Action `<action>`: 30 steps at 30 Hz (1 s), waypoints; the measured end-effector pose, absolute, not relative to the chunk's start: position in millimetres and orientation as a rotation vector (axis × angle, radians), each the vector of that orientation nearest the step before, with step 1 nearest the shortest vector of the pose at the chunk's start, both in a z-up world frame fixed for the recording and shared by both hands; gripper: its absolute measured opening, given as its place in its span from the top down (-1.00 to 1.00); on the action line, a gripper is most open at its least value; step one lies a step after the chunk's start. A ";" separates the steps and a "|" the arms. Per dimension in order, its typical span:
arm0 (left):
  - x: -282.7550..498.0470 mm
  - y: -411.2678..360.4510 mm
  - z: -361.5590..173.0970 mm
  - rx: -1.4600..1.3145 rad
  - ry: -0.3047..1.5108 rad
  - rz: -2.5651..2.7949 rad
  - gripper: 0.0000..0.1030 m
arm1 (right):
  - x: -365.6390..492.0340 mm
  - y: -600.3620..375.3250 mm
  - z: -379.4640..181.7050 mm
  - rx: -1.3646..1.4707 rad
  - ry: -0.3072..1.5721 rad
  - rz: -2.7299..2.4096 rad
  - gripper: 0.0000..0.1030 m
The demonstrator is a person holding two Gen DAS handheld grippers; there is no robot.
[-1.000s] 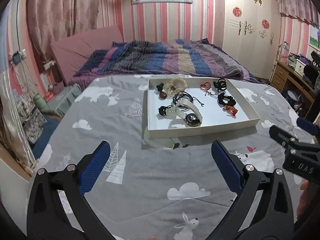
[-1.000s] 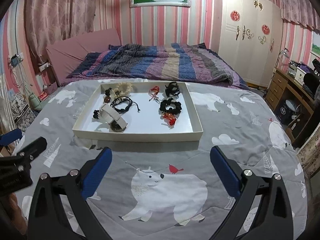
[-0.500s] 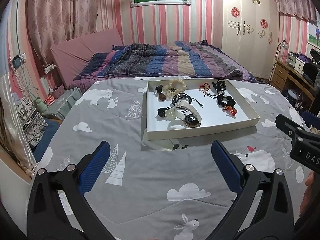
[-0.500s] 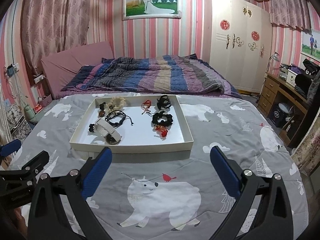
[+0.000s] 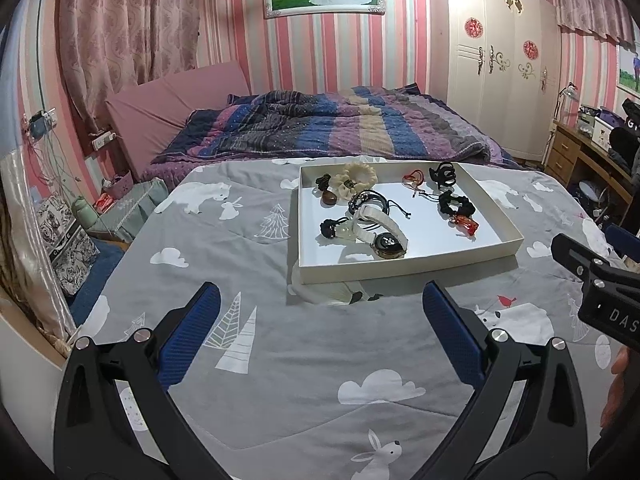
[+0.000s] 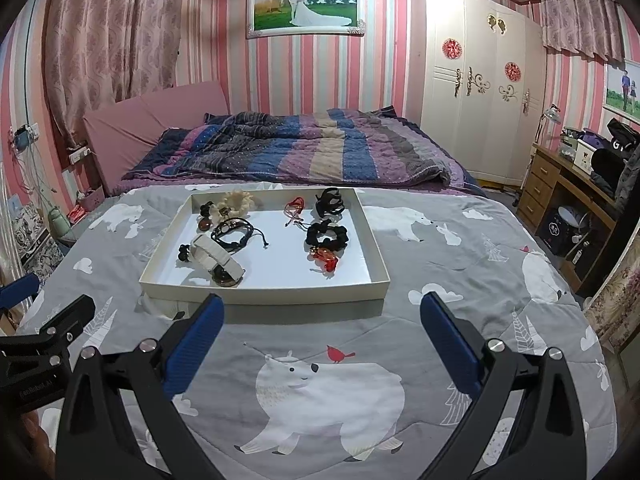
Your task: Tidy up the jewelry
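White cardboard tray now sits higher and smaller in both wrist views than a second ago — more wall, picture and wardrobe showing above it, more grey printed quilt below. Reads as both tools drawn back and tipped up, away from the tray. Nothing inside the tray looks shifted: white-strapped watch at lower left of the tray, black cord bracelets just above it, cream scrunchie at upper left, black scrunchie and red charm at right, black claw clip and red cord along the far edge.

Left gripper spread wide, holding nothing; right gripper likewise wide apart and empty. Fits either a pause ahead of sorting or a retreat once the pieces lie grouped — cannot tell which.
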State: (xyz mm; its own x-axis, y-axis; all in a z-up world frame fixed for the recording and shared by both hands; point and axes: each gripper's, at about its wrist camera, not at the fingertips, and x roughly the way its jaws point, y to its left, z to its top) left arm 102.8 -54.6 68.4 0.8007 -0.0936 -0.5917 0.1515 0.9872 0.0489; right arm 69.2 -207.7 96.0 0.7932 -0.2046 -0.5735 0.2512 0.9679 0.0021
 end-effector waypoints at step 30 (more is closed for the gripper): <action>102.8 -52.9 70.1 0.097 0.624 -0.108 -0.94 | 70.4 -209.9 96.5 0.081 0.611 -0.254 -0.91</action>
